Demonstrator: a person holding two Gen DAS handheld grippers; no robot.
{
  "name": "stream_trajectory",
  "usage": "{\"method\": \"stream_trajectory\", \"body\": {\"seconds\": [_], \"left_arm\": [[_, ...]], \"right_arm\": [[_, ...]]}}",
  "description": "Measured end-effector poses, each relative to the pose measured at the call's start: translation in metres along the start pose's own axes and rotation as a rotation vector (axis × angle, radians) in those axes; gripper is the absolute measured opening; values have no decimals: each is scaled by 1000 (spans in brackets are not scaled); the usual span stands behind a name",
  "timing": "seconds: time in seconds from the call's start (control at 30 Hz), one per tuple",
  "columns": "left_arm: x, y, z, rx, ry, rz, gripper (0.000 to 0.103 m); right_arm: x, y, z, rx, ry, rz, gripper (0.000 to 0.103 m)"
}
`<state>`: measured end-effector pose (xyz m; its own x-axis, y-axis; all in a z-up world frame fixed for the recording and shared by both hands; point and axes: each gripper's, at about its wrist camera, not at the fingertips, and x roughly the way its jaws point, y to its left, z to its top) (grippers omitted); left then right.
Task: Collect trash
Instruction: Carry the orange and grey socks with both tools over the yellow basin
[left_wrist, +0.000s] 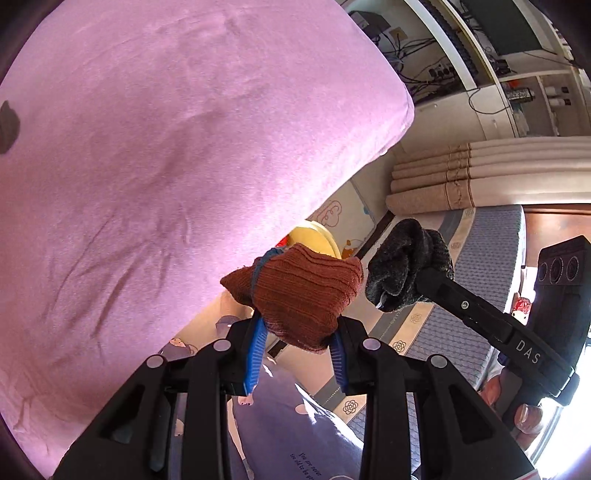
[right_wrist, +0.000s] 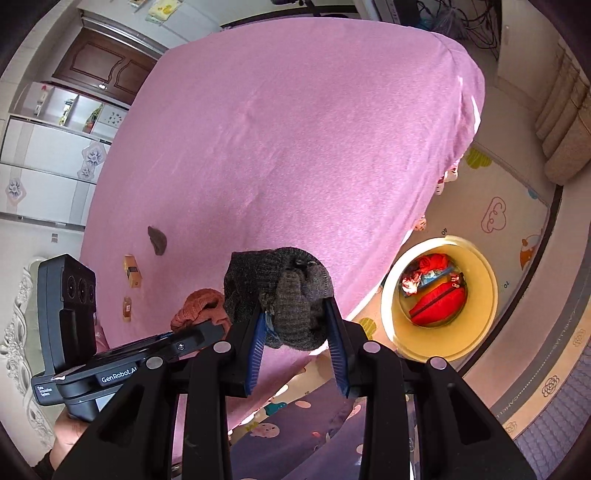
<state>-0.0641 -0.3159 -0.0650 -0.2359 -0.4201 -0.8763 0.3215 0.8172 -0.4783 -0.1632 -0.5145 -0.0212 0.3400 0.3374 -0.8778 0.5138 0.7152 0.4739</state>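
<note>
My left gripper (left_wrist: 297, 332) is shut on a rust-brown knitted sock (left_wrist: 303, 295), held over the edge of the pink bed (left_wrist: 166, 147). Just to its right, my right gripper (left_wrist: 410, 277) carries a dark grey sock (left_wrist: 402, 262). In the right wrist view, the right gripper (right_wrist: 295, 314) is shut on that grey sock (right_wrist: 288, 288), and the left gripper (right_wrist: 199, 332) with the brown sock (right_wrist: 197, 306) is beside it on the left. A yellow bin (right_wrist: 487, 295) stands on the floor to the lower right of the bed, with red trash (right_wrist: 437, 302) inside. The brown sock mostly hides the bin (left_wrist: 314, 236) in the left wrist view.
A dark grey item (right_wrist: 157, 240) and two small brown boxes (right_wrist: 132, 271) lie on the bed. Rolled beige mats (left_wrist: 480, 177) lie against the wall. A patterned play mat (right_wrist: 509, 206) covers the floor around the bin. White cupboards (right_wrist: 44, 166) stand beyond the bed.
</note>
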Motion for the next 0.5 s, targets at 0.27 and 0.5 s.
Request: {"method": "stream_trajectory", "body": {"seconds": [0.27,0.5], "left_arm": [[60,-78,12,132,104,17,31],[109,-116,9,216,191,55,31]], "right_arm": [[-30,-90,-8,159,-37,-31,31],[-38,-145,-25,270,-45,-47,31]]}}
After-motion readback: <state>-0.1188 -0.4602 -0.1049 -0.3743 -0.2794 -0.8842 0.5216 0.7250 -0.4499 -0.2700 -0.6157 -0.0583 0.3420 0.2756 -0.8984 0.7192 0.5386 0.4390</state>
